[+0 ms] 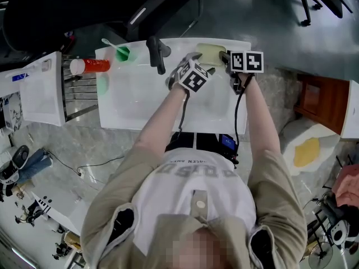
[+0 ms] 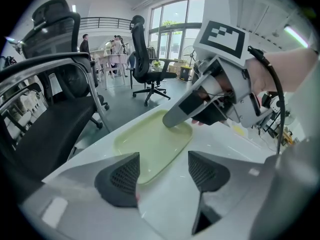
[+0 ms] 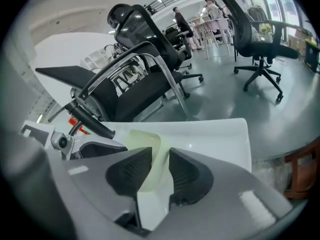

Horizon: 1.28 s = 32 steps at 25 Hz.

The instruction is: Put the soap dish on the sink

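Pale green rectangular plastic soap dish [image 1: 210, 54]: flat on white ceramic sink [image 1: 129, 102], back corner.
Right gripper [image 3: 160, 169]: fingers clamped on dish rim.
Left gripper [image 2: 162, 171]: fingers apart, nothing held, beside dish.

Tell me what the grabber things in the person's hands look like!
Both the left gripper and right gripper are grey, with two black wedge-shaped fingers with dotted pads. Each carries a cube of black-and-white squares and a black cable. The sleeves are beige.

An open-plan office or lab: black mesh swivel chairs [image 2: 140, 49] on a grey floor [image 3: 235, 104], tall windows [image 2: 176, 21], people at a high table [image 2: 116, 45], a white ceramic sink [image 1: 129, 100].
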Tool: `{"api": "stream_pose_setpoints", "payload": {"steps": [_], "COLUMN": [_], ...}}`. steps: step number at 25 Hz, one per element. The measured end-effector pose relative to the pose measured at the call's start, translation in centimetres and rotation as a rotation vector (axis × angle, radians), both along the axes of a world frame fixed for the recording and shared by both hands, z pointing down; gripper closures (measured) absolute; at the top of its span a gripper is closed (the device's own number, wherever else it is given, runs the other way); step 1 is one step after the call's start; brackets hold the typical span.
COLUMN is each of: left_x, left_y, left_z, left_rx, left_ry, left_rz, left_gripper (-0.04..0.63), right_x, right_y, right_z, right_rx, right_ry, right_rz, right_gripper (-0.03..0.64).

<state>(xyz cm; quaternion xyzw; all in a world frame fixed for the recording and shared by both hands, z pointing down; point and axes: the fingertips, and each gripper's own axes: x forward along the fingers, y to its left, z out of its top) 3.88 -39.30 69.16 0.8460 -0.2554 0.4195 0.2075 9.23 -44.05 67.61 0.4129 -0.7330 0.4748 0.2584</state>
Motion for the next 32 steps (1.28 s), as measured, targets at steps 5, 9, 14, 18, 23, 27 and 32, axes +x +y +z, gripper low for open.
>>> {"api": "stream_pose_setpoints", "payload": {"steps": [5, 9, 14, 18, 23, 27, 32], "left_x": [0.0, 0.1, -0.1, 0.0, 0.1, -0.3, -0.6], "left_y": [-0.1, -0.1, 0.0, -0.1, -0.2, -0.4, -1.0], "left_z": [-0.1, 0.0, 0.1, 0.2, 0.0, -0.4, -1.7], "left_rx": [0.002, -0.001, -0.011, -0.01, -0.012, -0.015, 0.01], "left_ry": [0.005, 0.014, 0.026, 0.033, 0.034, 0.059, 0.107], "left_rz": [-0.011, -0.018, -0.029, -0.036, -0.04, -0.07, -0.112], "left_gripper": [0.276, 0.276, 0.276, 0.276, 0.276, 0.276, 0.276], "right_x": [-0.2, -0.2, -0.1, -0.1, -0.1, 0.2, 0.6], "right_y": [-0.4, -0.6, -1.0, -1.0, -1.2, -1.6, -2.1], "right_z": [0.4, 0.9, 1.1, 1.1, 1.1, 0.2, -1.6], "right_rx": [0.0, -0.017, -0.007, 0.0, 0.013, 0.059, 0.151], "right_ry": [0.085, 0.13, 0.219, 0.225, 0.231, 0.176, 0.143], "right_rz": [-0.041, -0.052, -0.087, -0.091, -0.098, -0.044, -0.001], "right_gripper": [0.495, 0.495, 0.528, 0.529, 0.529, 0.523, 0.514]}}
